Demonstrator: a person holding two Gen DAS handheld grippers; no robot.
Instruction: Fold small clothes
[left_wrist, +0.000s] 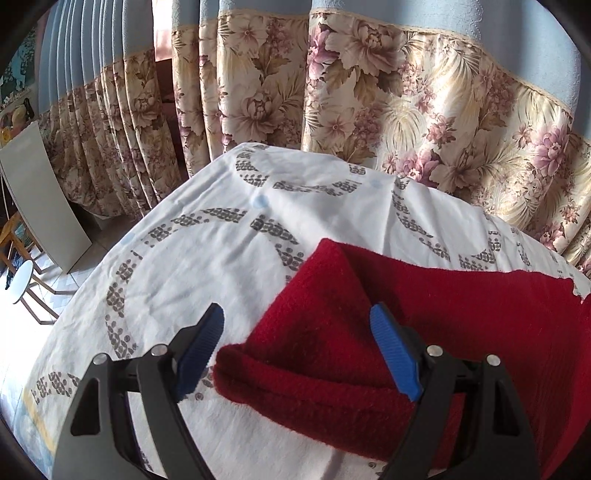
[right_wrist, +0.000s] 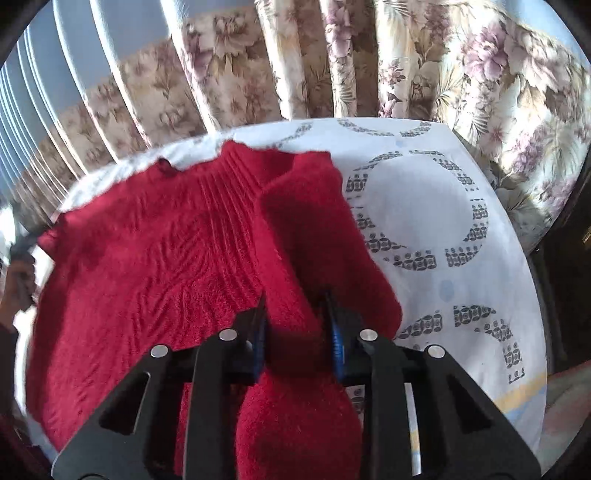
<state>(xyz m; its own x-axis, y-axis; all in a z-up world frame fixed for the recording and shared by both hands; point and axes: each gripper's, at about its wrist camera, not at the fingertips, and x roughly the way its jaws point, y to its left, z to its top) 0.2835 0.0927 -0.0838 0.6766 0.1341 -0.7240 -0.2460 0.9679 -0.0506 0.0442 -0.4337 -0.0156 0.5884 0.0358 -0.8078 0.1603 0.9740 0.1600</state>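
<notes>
A red knitted sweater (right_wrist: 147, 251) lies spread on the bench, over a white cloth (right_wrist: 424, 206) printed with grey dotted rings. One sleeve (right_wrist: 314, 229) is folded in across the body of the garment. The right gripper (right_wrist: 297, 325) has that sleeve bunched between its blue pads (right_wrist: 336, 332), its jaws clamped on the thick red wool. The left gripper (left_wrist: 297, 325) hangs over the other side of the sweater, where the other sleeve (left_wrist: 317, 354) lies; its jaws stand wide apart, one pad above the white cloth and the other above the red knit, gripping nothing. Flowered curtains (left_wrist: 369, 92) hang just behind the bench.
</notes>
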